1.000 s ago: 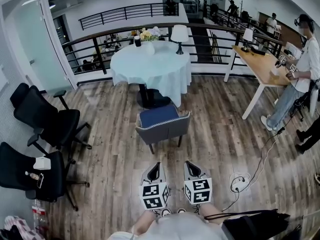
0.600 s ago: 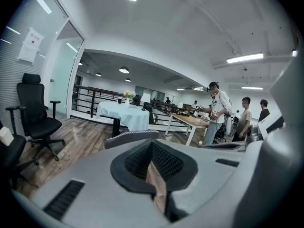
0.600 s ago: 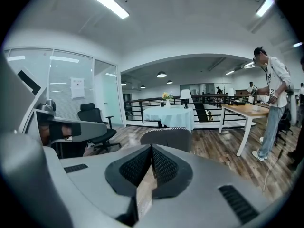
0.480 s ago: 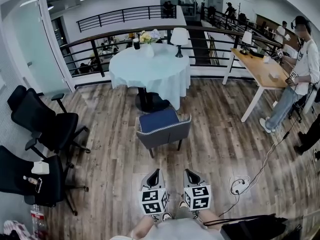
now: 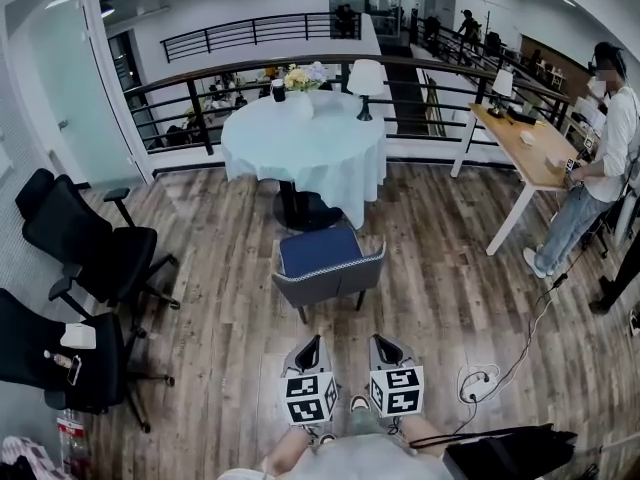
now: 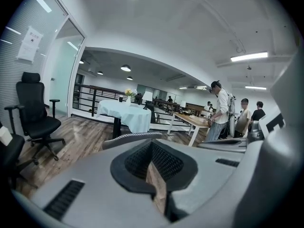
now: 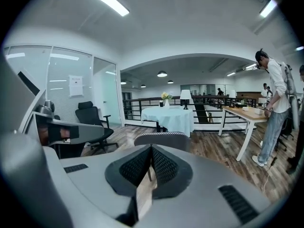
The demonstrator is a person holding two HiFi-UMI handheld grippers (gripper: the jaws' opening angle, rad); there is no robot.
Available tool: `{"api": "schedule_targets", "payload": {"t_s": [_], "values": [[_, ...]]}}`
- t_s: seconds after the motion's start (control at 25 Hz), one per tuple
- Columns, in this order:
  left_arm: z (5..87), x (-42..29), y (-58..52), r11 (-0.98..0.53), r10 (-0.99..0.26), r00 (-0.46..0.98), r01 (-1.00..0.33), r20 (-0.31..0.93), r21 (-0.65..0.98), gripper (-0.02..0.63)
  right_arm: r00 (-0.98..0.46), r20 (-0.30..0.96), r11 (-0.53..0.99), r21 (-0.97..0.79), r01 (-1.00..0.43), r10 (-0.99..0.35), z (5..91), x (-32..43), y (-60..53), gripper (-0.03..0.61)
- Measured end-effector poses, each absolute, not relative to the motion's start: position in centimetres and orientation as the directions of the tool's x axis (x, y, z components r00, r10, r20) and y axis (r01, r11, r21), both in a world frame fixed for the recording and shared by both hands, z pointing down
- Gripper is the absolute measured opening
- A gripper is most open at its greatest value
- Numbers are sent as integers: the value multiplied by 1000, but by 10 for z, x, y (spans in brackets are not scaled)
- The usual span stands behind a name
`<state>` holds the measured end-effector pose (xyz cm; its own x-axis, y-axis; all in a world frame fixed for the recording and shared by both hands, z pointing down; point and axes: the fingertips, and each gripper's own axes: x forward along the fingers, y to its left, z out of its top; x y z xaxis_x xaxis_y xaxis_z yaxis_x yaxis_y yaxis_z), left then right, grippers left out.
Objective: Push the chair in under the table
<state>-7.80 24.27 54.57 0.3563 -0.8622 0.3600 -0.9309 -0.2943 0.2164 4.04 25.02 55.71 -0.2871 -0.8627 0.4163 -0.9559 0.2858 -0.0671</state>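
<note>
Wood floor (image 5: 440, 258) all around. Left tool (image 5: 311, 342) and right tool (image 5: 384, 340), jaws together and empty, hang short of the chair (image 5: 328, 266), which stands just before the round counter's (image 5: 310, 143) near edge. An uneven push may swing it sideways.

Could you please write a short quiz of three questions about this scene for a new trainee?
1. True or false: the seat of the chair is already hidden under the round table.
2. The left gripper and the right gripper are: A both shut and empty; B both open; C clamped on the chair.
3. Fill in: the chair's seat cushion is ____.
Key: 1 false; 2 A; 3 blue.
</note>
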Motion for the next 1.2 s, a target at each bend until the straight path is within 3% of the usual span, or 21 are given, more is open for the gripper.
{"api": "schedule_targets", "payload": {"t_s": [1.2], "values": [[548, -19, 108, -202, -893, 260, -961, 367, 189, 3, -387, 422, 385, -93, -918, -820, 558, 97, 107, 17]]}}
